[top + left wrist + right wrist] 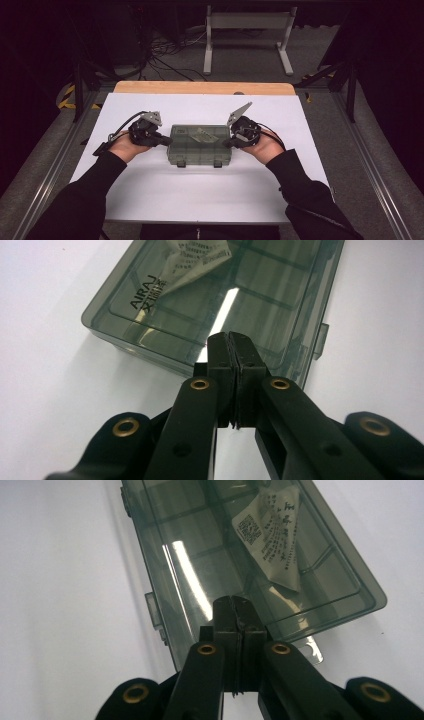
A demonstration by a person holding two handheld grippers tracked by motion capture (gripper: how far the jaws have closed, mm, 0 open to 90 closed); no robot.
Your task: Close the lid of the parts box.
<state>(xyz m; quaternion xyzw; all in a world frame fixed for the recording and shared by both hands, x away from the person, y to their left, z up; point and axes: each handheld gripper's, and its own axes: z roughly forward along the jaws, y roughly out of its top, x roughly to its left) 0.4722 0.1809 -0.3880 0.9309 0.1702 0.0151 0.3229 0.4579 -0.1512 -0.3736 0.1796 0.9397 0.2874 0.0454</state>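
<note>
A smoky grey see-through compartment box [199, 145] lies shut in the middle of the white table, with a folded printed paper slip [201, 133] inside. My left gripper [168, 141] is at the box's left end and my right gripper [227, 143] at its right end, tips against or just short of the walls. In the left gripper view the jaws [232, 337] are pressed together with nothing between them, over the box [200, 305]. The right gripper view shows its jaws [233, 601] shut and empty as well, over the box lid [210, 545] near the slip [275, 535].
The white sheet [200, 195] covers the table, with a wooden strip [200, 88] along the far edge. Two latches [200, 164] sit on the box's near side. Beyond the table stand a metal frame leg [247, 30] and loose cables [165, 55] on the floor.
</note>
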